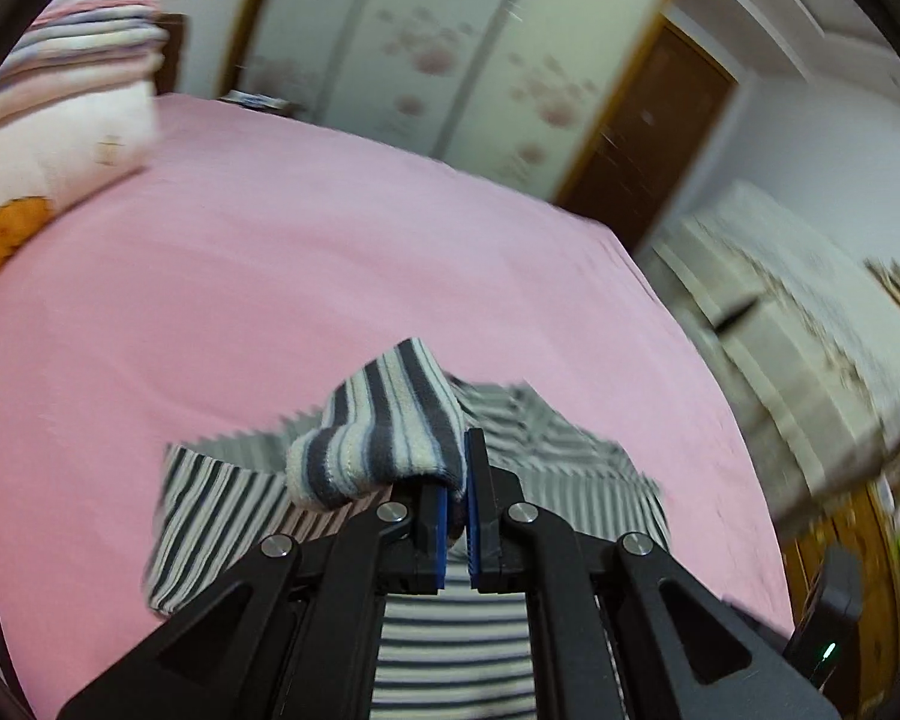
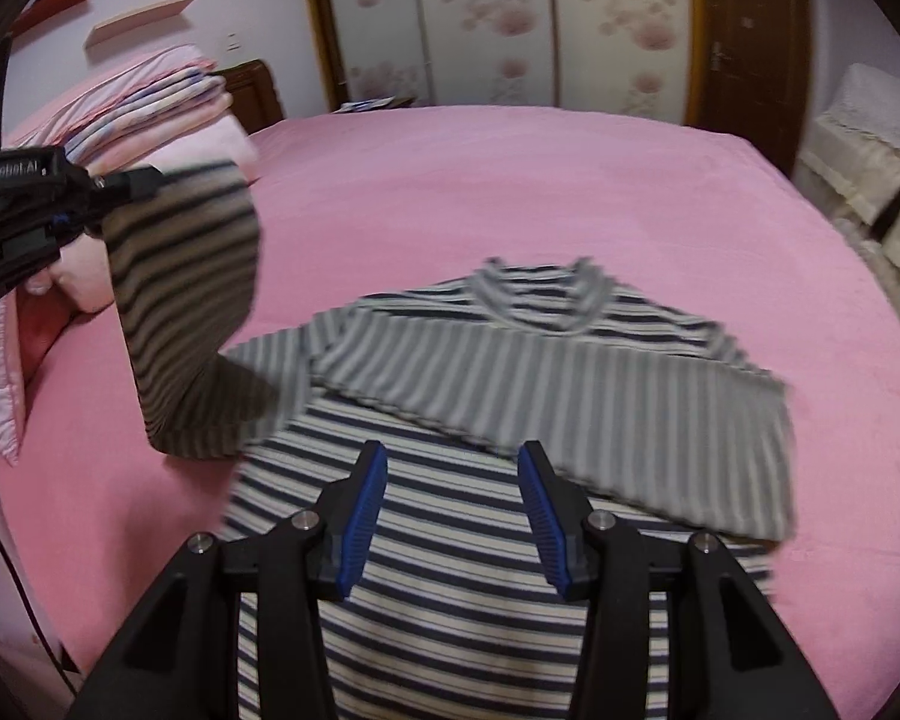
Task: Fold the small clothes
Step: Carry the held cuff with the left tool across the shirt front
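Here, left gripper point(image 1: 459, 495) pinching striped sleeve point(image 2: 192, 300), right gripper point(image 2: 453, 516) wide.

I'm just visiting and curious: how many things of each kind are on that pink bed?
Striped shirts: 1, sleeve cuff pinched in the left hand-held gripper
Stacks of folded bedding: 1
Hand-held grippers: 2, the right hand-held gripper open above the shirt
Total: 4

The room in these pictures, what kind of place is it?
Most likely a bedroom at home: a bed with a pink sheet, folded bedding stacked at its head, and a floral sliding wardrobe behind.
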